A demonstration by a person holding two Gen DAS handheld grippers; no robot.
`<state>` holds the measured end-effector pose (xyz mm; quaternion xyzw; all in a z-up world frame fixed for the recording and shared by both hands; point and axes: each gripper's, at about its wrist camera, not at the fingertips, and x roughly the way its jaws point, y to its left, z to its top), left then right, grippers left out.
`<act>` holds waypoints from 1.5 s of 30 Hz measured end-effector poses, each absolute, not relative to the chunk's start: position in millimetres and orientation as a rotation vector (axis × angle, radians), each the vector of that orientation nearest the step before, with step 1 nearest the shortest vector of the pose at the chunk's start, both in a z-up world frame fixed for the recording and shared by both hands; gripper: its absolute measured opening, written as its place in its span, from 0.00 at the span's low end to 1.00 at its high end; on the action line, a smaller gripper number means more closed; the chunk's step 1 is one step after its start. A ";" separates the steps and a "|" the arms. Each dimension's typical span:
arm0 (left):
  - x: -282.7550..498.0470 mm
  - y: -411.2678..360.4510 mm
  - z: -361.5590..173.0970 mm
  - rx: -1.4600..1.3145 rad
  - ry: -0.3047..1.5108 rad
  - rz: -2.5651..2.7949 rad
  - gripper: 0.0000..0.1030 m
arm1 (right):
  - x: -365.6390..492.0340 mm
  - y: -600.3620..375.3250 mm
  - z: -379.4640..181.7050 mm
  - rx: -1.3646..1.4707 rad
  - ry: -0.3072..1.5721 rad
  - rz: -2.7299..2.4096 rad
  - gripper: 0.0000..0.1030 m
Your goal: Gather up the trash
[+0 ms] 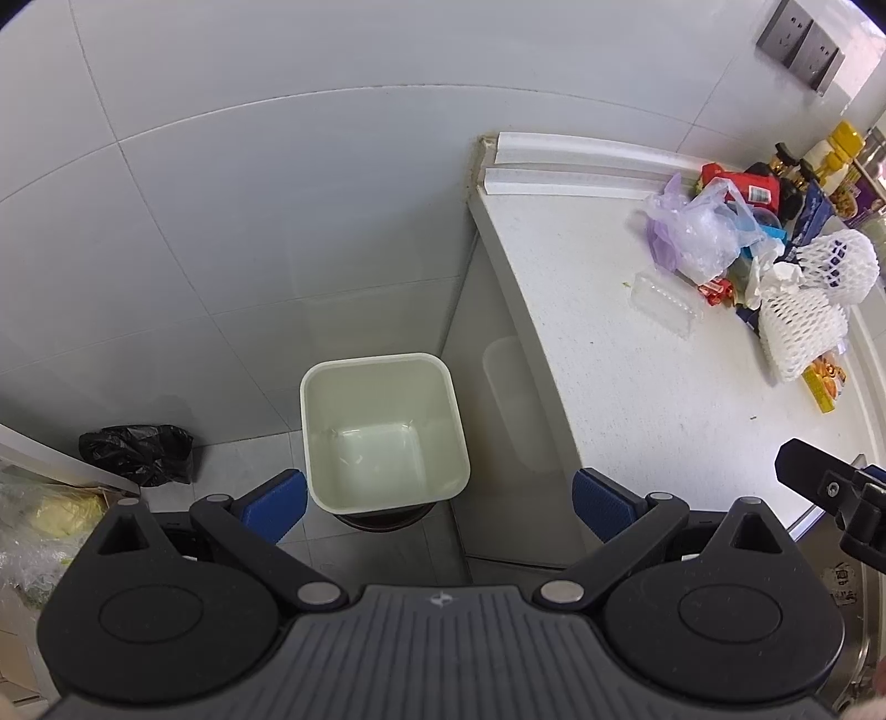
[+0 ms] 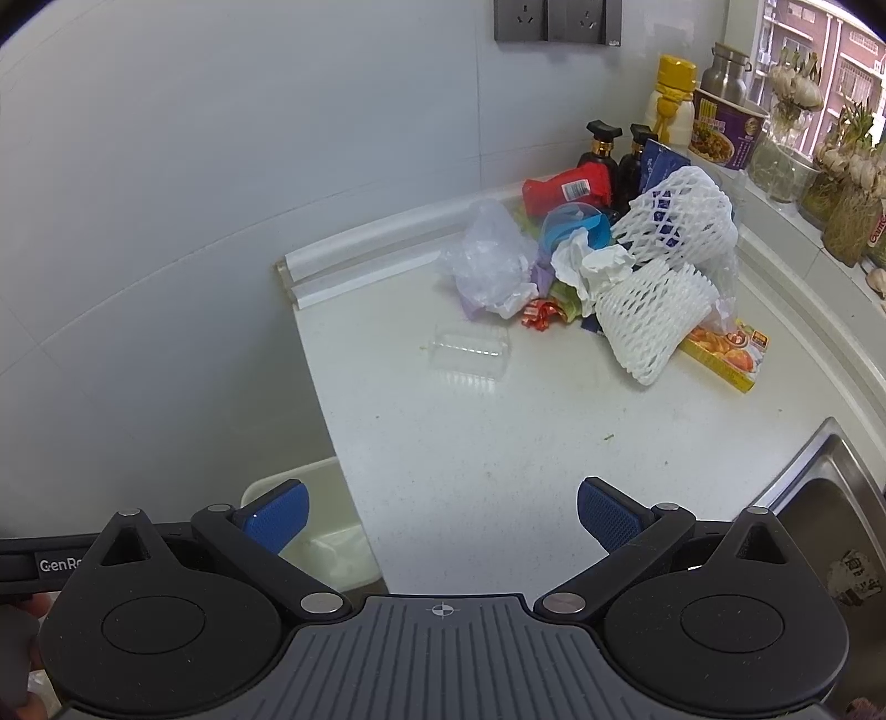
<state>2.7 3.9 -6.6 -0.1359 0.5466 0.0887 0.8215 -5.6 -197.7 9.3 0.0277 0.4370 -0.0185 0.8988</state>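
A pile of trash lies at the back of the white counter: a crumpled clear plastic bag, white foam fruit nets, crumpled tissue, a red wrapper, a yellow food box and a clear plastic tray in front. The same pile shows at the right of the left wrist view. A cream bin stands on the floor beside the counter end, with nothing visible inside. My left gripper hangs open above the bin. My right gripper is open over the counter's near edge, far short of the pile.
Sauce bottles, a yellow-capped bottle and a noodle cup stand behind the pile. A steel sink lies at the right. A black bag sits on the floor left of the bin. Wall sockets are above.
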 end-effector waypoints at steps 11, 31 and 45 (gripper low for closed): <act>3.2 6.7 -6.4 -0.295 1.164 0.190 0.99 | -3.9 -195.2 8.7 0.050 0.911 -0.027 1.00; 10.1 4.7 -4.8 -0.333 1.107 0.133 0.99 | -1.0 -208.3 4.7 0.042 0.868 -0.061 1.00; 49.5 -15.2 -16.9 -0.302 1.001 -0.067 0.96 | 16.4 -261.1 -3.1 0.116 0.643 -0.066 1.00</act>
